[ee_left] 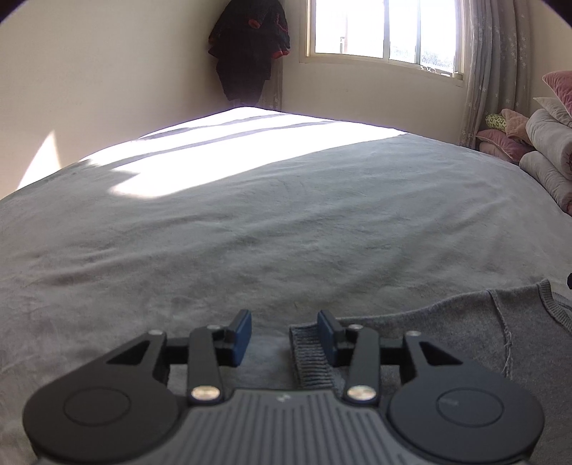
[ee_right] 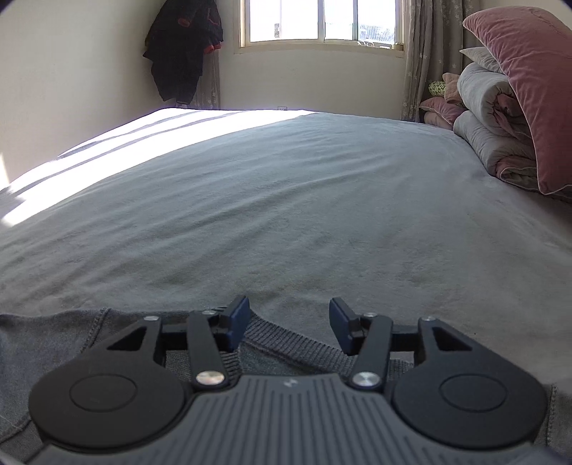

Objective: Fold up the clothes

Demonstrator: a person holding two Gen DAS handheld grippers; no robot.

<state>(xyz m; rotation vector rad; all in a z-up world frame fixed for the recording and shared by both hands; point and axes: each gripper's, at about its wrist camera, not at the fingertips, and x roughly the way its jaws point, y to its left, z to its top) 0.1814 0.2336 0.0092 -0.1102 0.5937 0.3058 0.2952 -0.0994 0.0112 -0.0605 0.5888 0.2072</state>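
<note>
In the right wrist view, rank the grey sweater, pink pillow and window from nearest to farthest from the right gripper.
1. Grey sweater: directly under the right gripper, whose fingers are open.
2. Pink pillow: to the right, atop folded bedding at the bed's edge.
3. Window: far wall, beyond the bed.

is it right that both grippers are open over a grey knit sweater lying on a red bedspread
Not quite: the bedspread is grey, not red, as the right wrist view shows. The rest holds: the left gripper and right gripper are open over the grey knit sweater.
</note>
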